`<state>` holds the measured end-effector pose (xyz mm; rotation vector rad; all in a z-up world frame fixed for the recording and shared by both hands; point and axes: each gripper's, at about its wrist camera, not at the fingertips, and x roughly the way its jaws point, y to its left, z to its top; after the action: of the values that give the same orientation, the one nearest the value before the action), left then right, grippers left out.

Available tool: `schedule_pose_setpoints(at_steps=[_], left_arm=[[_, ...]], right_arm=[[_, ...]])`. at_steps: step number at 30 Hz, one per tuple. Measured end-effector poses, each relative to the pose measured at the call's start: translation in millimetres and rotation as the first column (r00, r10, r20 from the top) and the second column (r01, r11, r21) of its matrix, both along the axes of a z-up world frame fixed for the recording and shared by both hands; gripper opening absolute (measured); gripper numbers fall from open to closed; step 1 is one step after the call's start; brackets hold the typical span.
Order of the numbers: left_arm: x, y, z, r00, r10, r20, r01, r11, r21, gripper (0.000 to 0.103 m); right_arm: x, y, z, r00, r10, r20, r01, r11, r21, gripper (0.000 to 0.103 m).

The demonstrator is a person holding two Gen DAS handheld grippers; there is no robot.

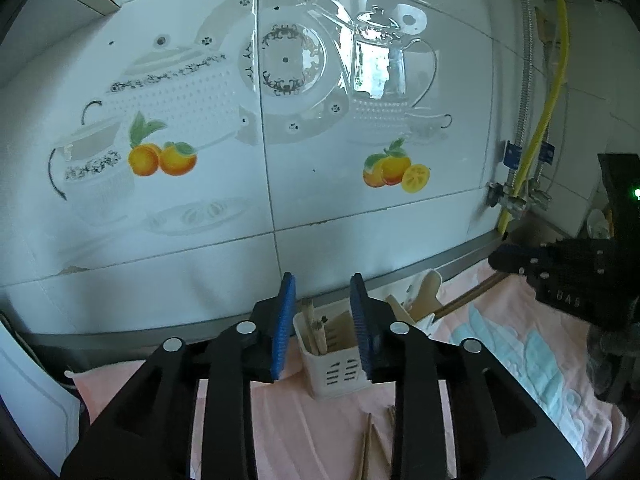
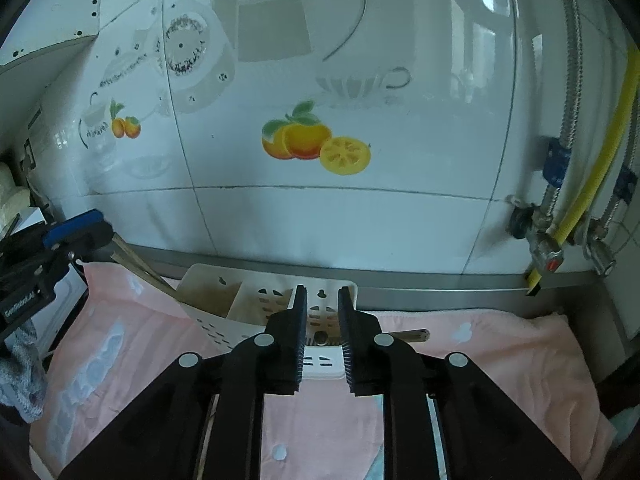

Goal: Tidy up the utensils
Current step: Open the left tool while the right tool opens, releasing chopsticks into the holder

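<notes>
A white slotted utensil holder (image 1: 334, 364) stands on the pink cloth by the wall, with chopsticks (image 1: 314, 332) and wooden utensils upright in it. My left gripper (image 1: 322, 320), with blue pads, is open just in front of and above the holder; the pads touch nothing. Two loose chopsticks (image 1: 372, 440) lie on the cloth below it. In the right wrist view the holder (image 2: 248, 312) sits right behind my right gripper (image 2: 322, 336), which is open and empty. A wooden handle (image 2: 416, 335) lies beside it. My left gripper (image 2: 80, 236) shows at the left, above leaning chopsticks (image 2: 140, 268).
A pink cloth (image 2: 500, 360) with pale blue patterns covers the counter. Behind runs a steel ledge (image 2: 420, 284) and a tiled wall with fruit pictures. A yellow hose and metal valves (image 2: 548, 248) stand at the right corner. A grey rag (image 2: 20, 376) hangs at the left.
</notes>
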<state>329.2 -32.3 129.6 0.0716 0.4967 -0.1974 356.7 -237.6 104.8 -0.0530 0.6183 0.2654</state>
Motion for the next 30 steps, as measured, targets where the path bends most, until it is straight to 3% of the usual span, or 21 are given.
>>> schedule_pose_setpoints(at_steps=[2, 10, 17, 30], left_arm=[[-8.0, 2.3, -0.1, 1.000, 0.008, 0.007, -0.009, 1.000, 0.003, 0.040], [-54.7, 15.0, -18.9, 1.000, 0.014, 0.002, -0.014, 1.000, -0.003, 0.046], [-97.0, 26.2, -56.3, 0.998, 0.048, -0.030, -0.048, 0.999, 0.000, 0.052], [-153.9, 43.2, -108.1, 0.990, 0.113, -0.080, -0.112, 0.994, 0.014, 0.060]], right_arm=[[-8.0, -0.8, 3.5, 1.000, -0.005, 0.020, 0.005, 1.000, -0.003, 0.027], [-61.9, 1.8, 1.0, 0.997, 0.008, 0.078, -0.005, 1.000, -0.030, 0.036], [-119.3, 17.4, -37.5, 0.996, 0.039, 0.083, -0.035, 0.998, -0.042, 0.044], [-175.2, 26.8, -121.1, 0.999, 0.007, -0.033, -0.007, 1.000, 0.006, 0.044]])
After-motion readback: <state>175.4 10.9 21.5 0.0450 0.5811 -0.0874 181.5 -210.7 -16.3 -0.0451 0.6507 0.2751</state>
